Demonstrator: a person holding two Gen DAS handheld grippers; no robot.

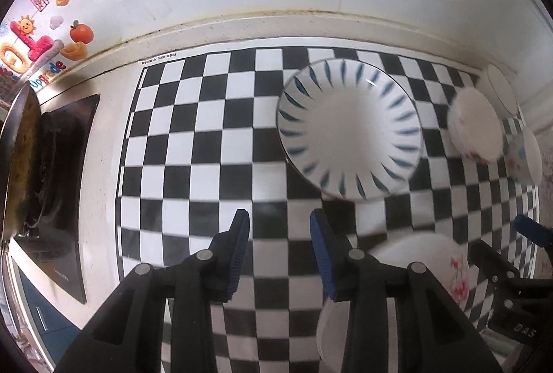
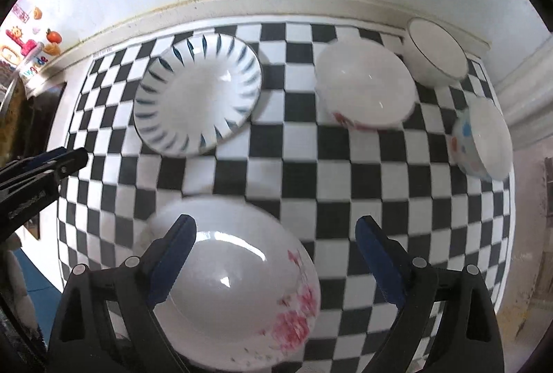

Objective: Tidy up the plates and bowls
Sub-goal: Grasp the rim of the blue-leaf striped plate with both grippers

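A blue-striped white plate [image 1: 349, 127] [image 2: 198, 93] lies on the checkered mat [image 1: 193, 145] [image 2: 311, 172]. A white plate with pink flowers [image 2: 238, 290] [image 1: 425, 252] lies at the near edge. Three bowls stand at the right: one with a red pattern [image 2: 363, 89] [image 1: 477, 124], one with a thin dark rim [image 2: 435, 51] [image 1: 501, 89], one with blue and red dots [image 2: 484, 138] [image 1: 525, 152]. My left gripper [image 1: 280, 252] is open and empty over the mat, left of the flowered plate. My right gripper [image 2: 276, 259] is open and empty above the flowered plate.
A white wall with a raised ledge [image 2: 276, 3] runs behind the mat. A dark stove top [image 1: 58, 165] with a pan [image 1: 17, 148] sits at the left. Stickers [image 1: 45, 38] are on the wall at the left. The left gripper shows in the right wrist view [image 2: 41, 172].
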